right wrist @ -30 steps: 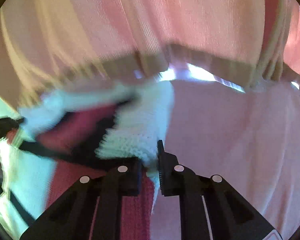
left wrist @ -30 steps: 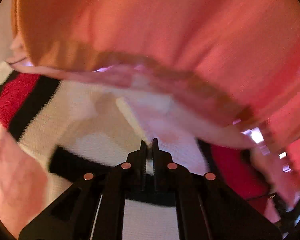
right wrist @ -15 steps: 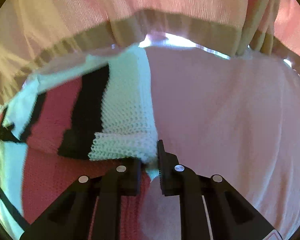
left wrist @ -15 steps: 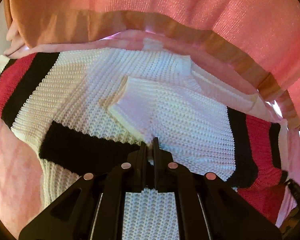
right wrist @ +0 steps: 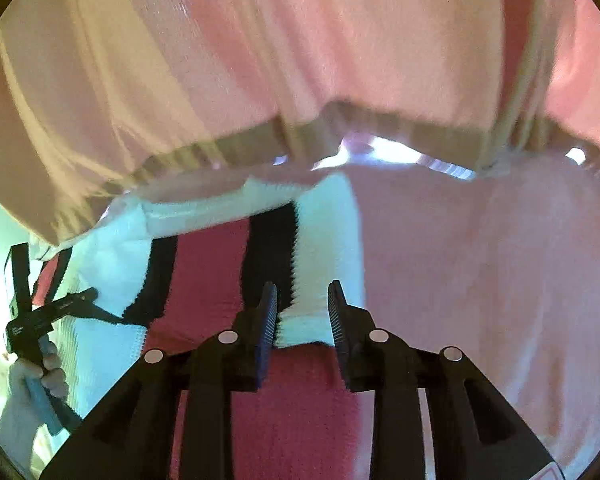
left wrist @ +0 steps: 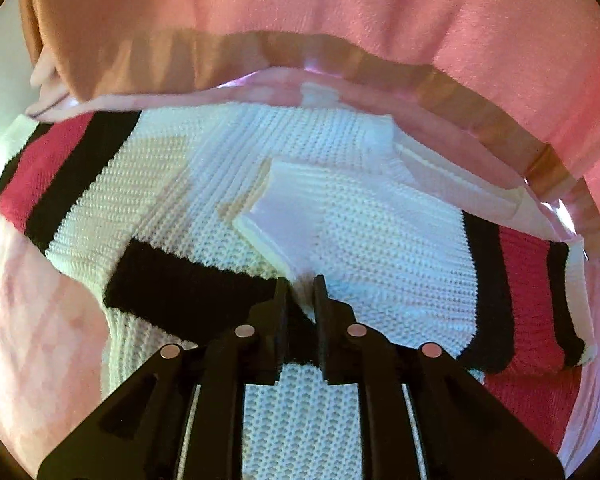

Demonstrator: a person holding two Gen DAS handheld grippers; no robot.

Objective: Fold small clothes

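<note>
Both grippers' jaws have just been opening: left gripper [left wrist: 300,280] barely parted over the sweater's [left wrist: 228,184] white cuff at 12 o'clock, right gripper [right wrist: 302,296] loose around its white edge.

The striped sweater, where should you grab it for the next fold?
Probably the ribbed white cuff of the sleeve folded across the striped sweater. It lies on top with a loose, slightly raised edge, so the left gripper could come from the near side and slip one finger under it. Both grippers' jaws have just been opening; the right gripper straddles another white edge.
</note>
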